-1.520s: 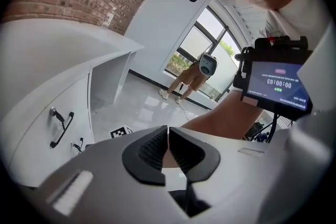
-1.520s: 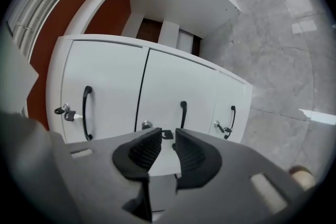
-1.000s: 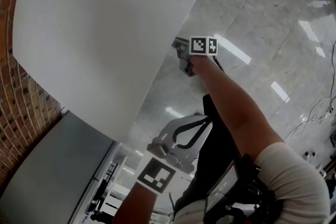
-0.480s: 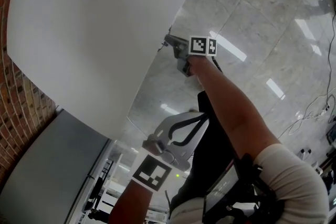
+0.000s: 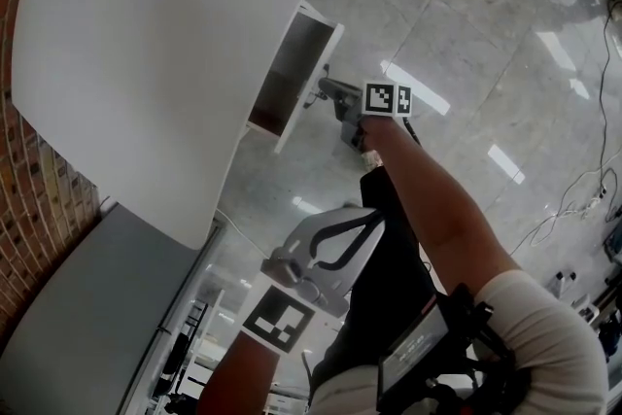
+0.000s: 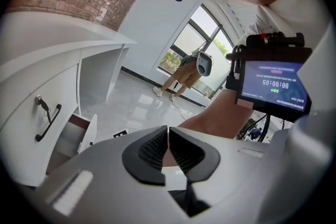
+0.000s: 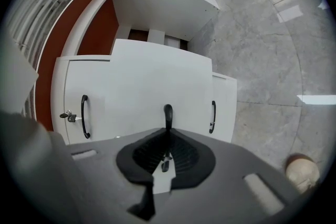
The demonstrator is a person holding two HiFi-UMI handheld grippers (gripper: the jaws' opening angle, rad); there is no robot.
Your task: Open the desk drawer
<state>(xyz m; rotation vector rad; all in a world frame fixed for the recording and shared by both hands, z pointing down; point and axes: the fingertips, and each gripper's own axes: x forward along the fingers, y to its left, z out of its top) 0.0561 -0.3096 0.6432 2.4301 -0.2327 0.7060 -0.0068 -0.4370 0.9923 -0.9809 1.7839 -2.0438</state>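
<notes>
Pull step in hand — right gripper (image 7: 167, 150) clamped on drawer handle (image 7: 167, 114). Drawer (image 5: 289, 73) partly out, at its 10 o'clock in head view. Left gripper (image 6: 168, 143) closed, empty. Next — straight, level pull.

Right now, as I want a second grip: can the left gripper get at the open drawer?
Probably, once turned: the left gripper, shut and empty, aims beside the drawer, with only bare floor between.

A white desk drawer (image 5: 292, 73) stands partway out from under the white desk top (image 5: 146, 44), jutting past its curved edge. Its flat white front panel sits clear of the desk top, with the dark, shadowed inside showing behind it. A slim dark bar handle (image 7: 167, 114) on the front is clamped between the closed jaws of the right gripper (image 7: 167, 136).
</notes>
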